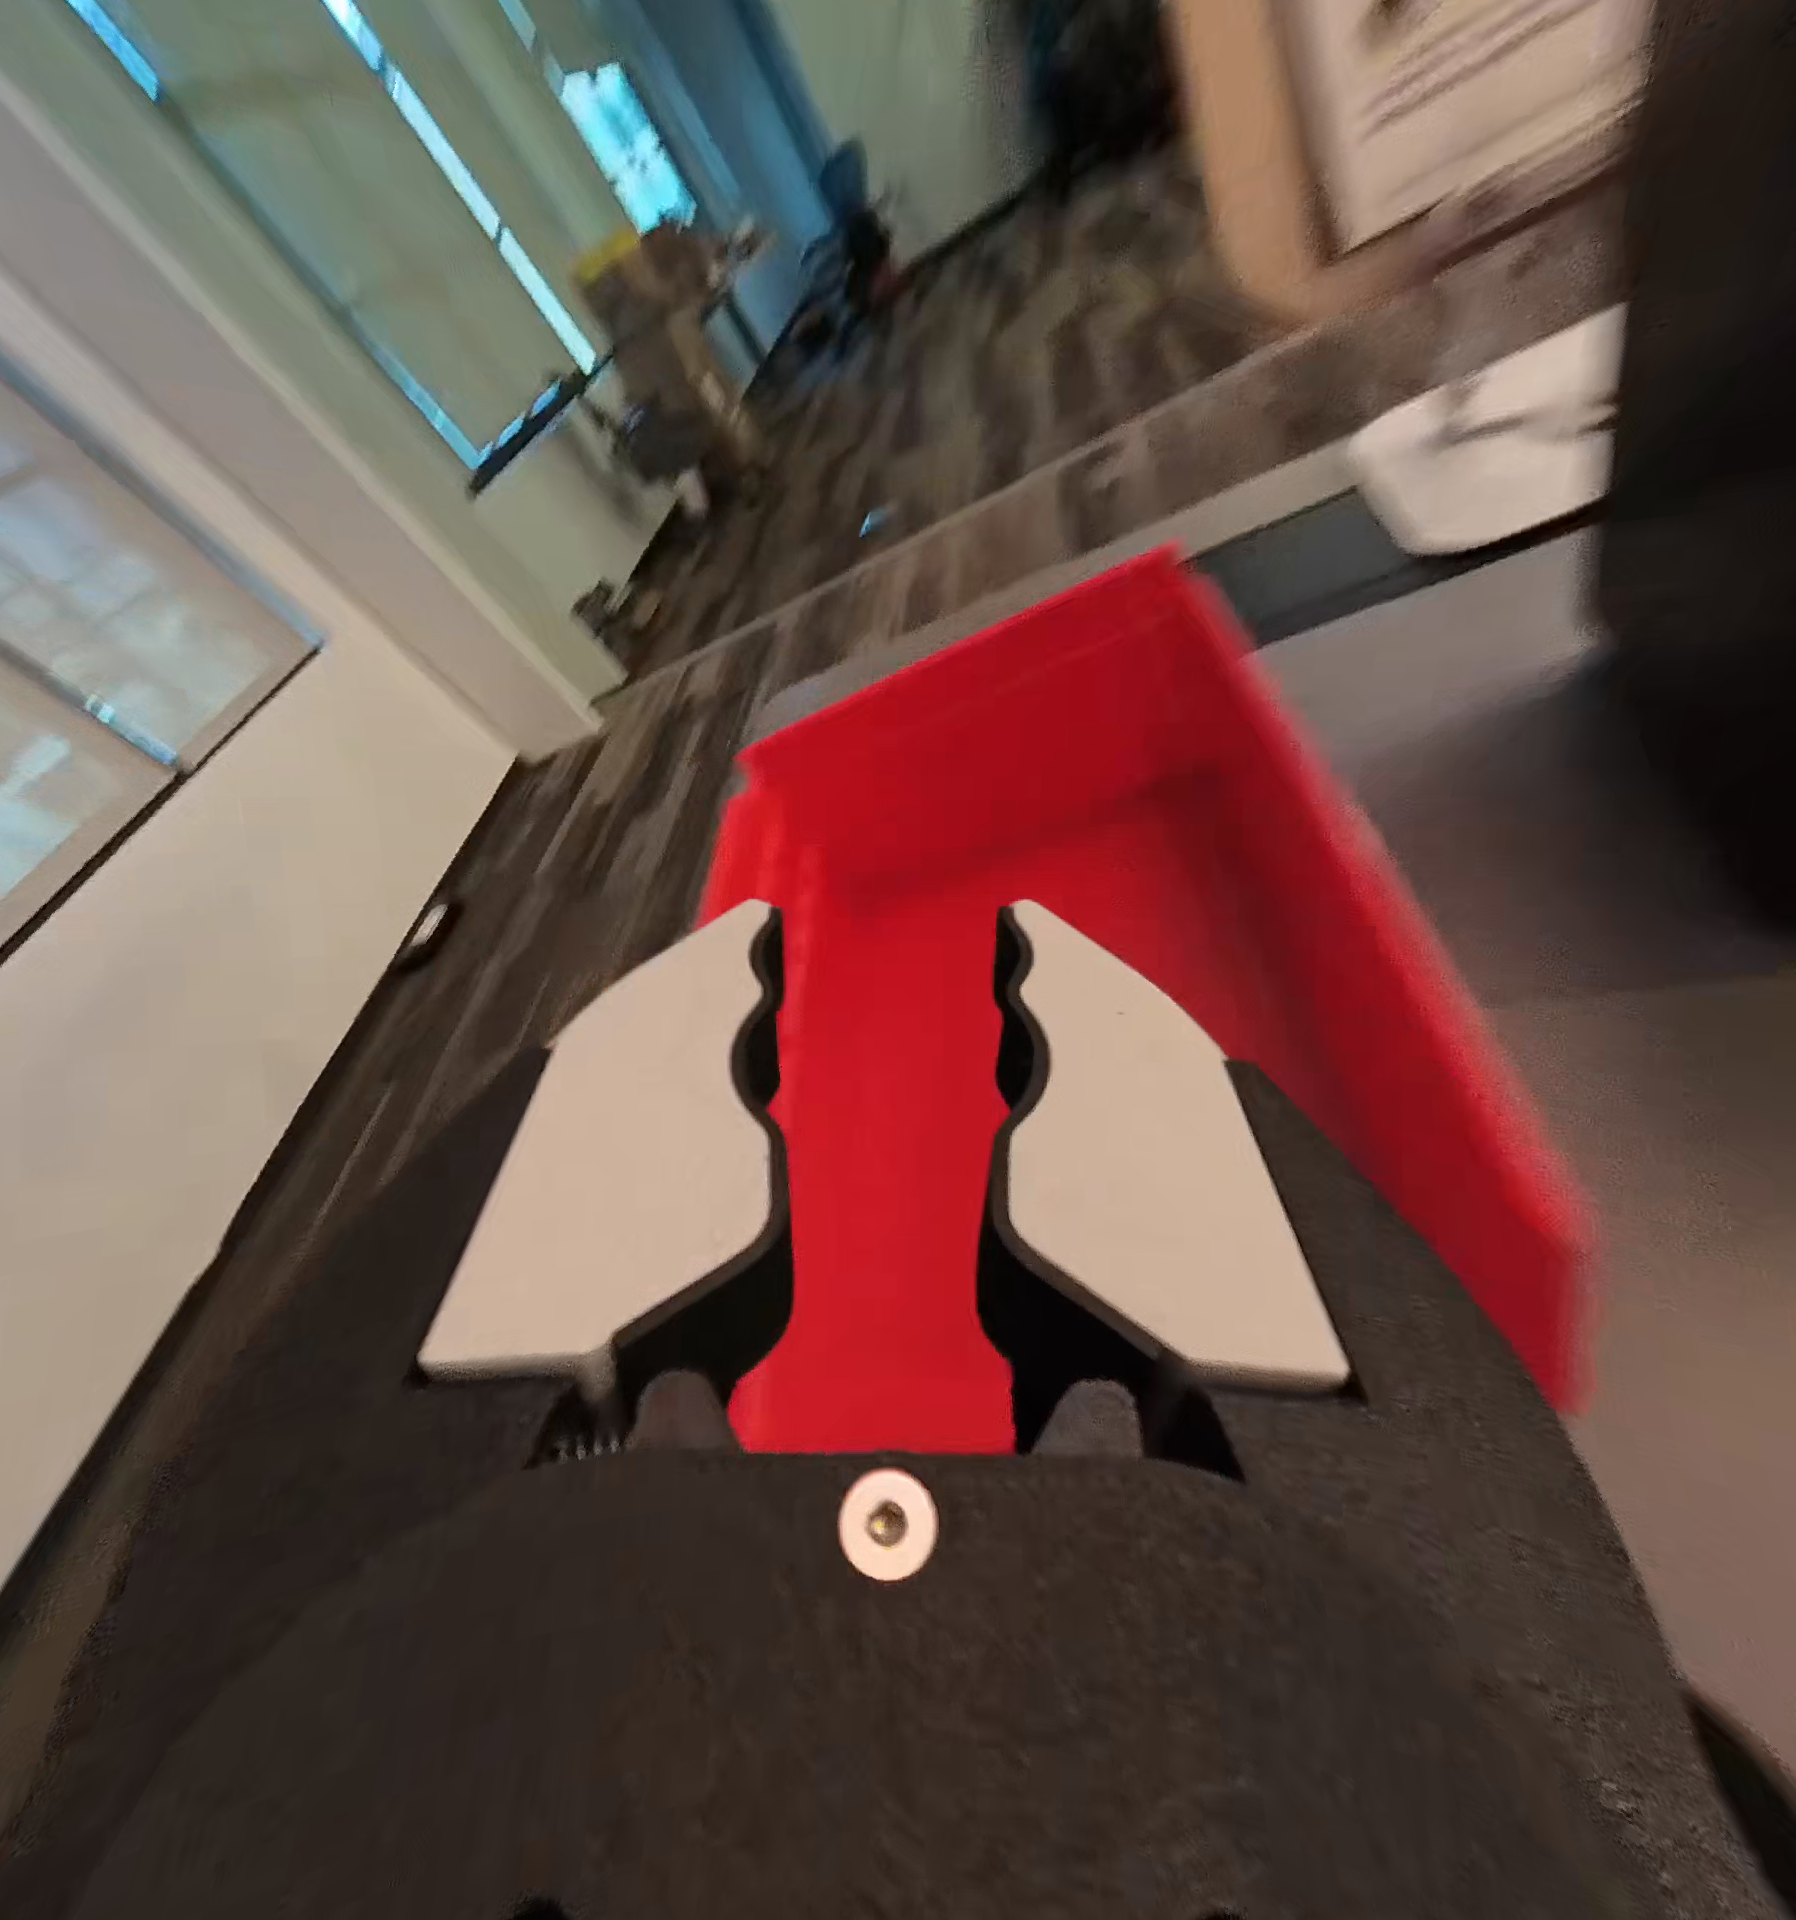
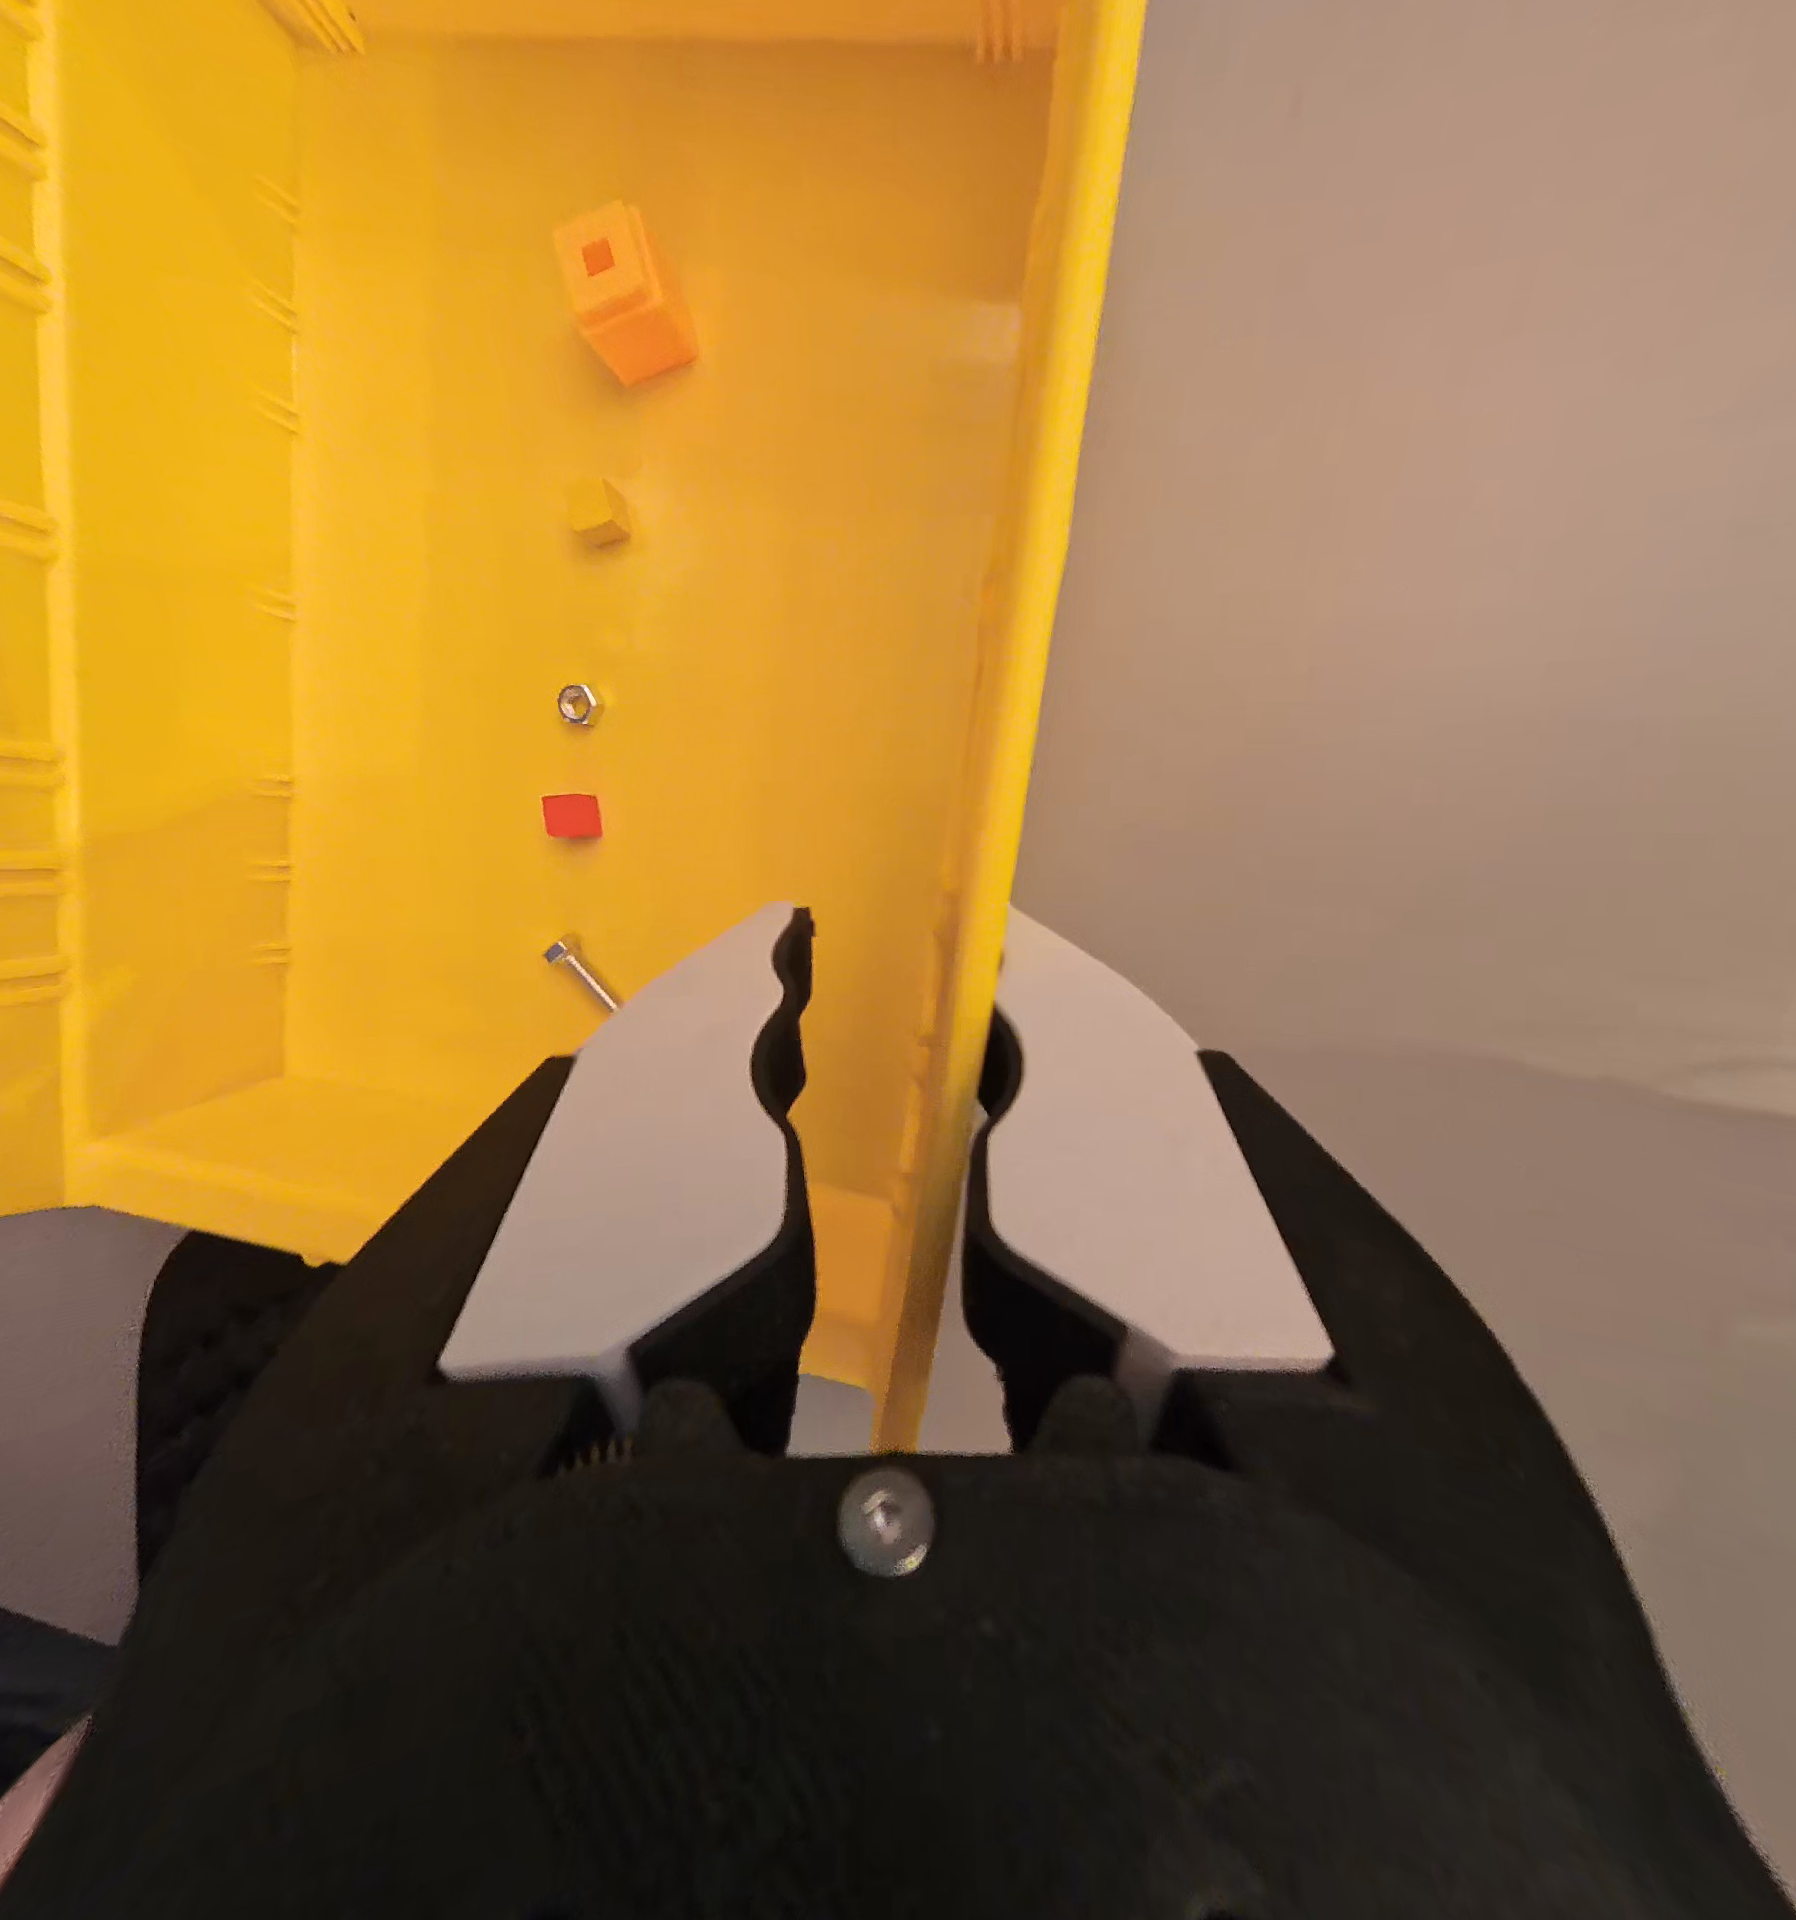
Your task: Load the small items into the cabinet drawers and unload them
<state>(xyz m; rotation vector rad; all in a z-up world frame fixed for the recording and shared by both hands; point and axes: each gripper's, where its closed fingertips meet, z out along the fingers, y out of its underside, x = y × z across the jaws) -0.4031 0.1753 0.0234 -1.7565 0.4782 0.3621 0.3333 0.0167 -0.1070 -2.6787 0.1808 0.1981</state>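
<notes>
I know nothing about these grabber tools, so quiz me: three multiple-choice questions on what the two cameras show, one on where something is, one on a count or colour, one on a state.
1. Where do the small items lie?
A. in the red drawer
B. inside the yellow drawer
C. on the grey table

2. How many small items show in a row there?
A. two
B. nine
C. five

3. What is the left gripper doing?
A. closed on the red drawer's wall
B. wide open over nothing
C. holding a bolt

Answers:
1 B: the orange block, yellow cube, hex nut, red square piece and bolt rest on the floor of the yellow drawer, whose side wall the right gripper straddles.
2 C: those five line up.
3 A: the left gripper has the red drawer filling the gap between its fingers.
</notes>
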